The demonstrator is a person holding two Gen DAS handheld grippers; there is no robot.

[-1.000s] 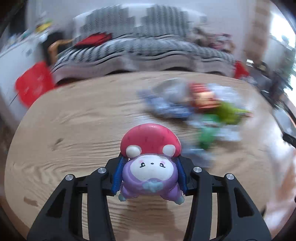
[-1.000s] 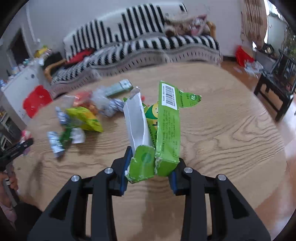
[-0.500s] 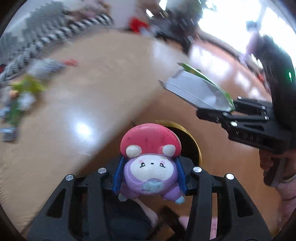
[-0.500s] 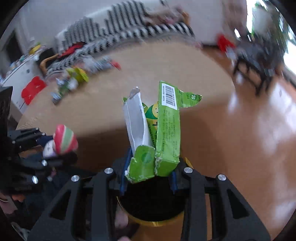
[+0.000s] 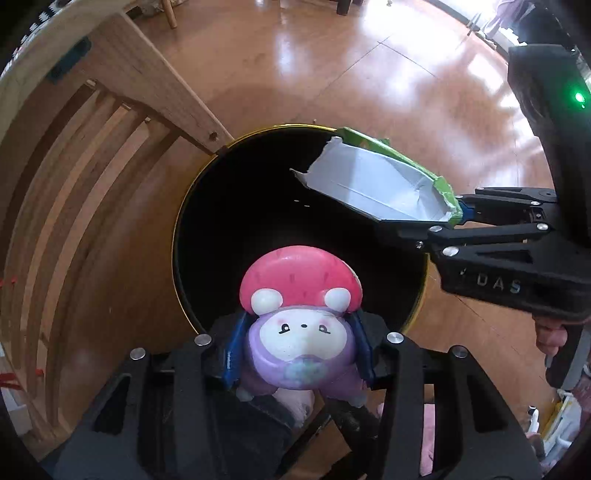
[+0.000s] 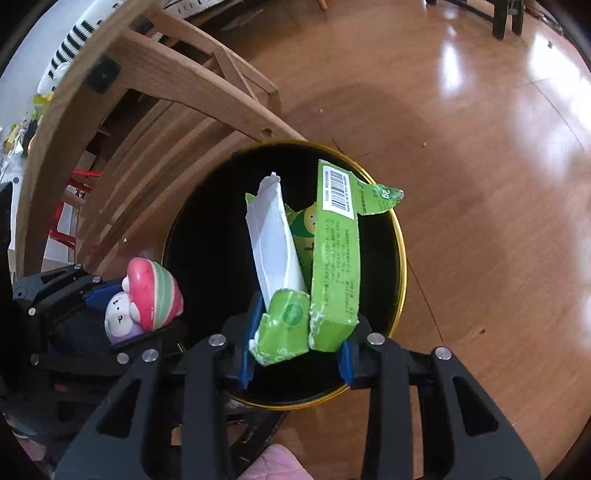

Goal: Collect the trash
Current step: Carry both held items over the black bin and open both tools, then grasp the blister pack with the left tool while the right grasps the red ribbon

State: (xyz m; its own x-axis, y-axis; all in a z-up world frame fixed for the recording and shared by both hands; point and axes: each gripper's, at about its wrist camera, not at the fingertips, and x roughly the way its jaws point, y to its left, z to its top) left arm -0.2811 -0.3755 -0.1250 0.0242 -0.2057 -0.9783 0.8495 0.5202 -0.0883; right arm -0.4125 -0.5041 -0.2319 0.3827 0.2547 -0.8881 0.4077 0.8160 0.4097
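Note:
My left gripper [image 5: 299, 354] is shut on a small toy figure [image 5: 301, 321] with a pink strawberry cap and a purple body. It hangs over the near rim of a round black bin with a gold rim [image 5: 184, 206]. My right gripper [image 6: 297, 350] is shut on a torn green carton [image 6: 332, 254] with a white inside, held above the bin's dark opening [image 6: 207, 236]. In the left wrist view the carton [image 5: 376, 188] and the right gripper [image 5: 458, 218] reach in from the right. In the right wrist view the toy [image 6: 147, 299] shows at the bin's left edge.
The bin stands on a glossy wooden floor [image 5: 332, 66]. A wooden table leg and frame [image 5: 122, 88] rise just behind and left of the bin, touching its rim. Dark furniture legs [image 6: 506, 18] stand far off.
Both grippers swung from the tabletop down to the floor bin, still holding their items. The toy and the carton now hang over the bin's opening.

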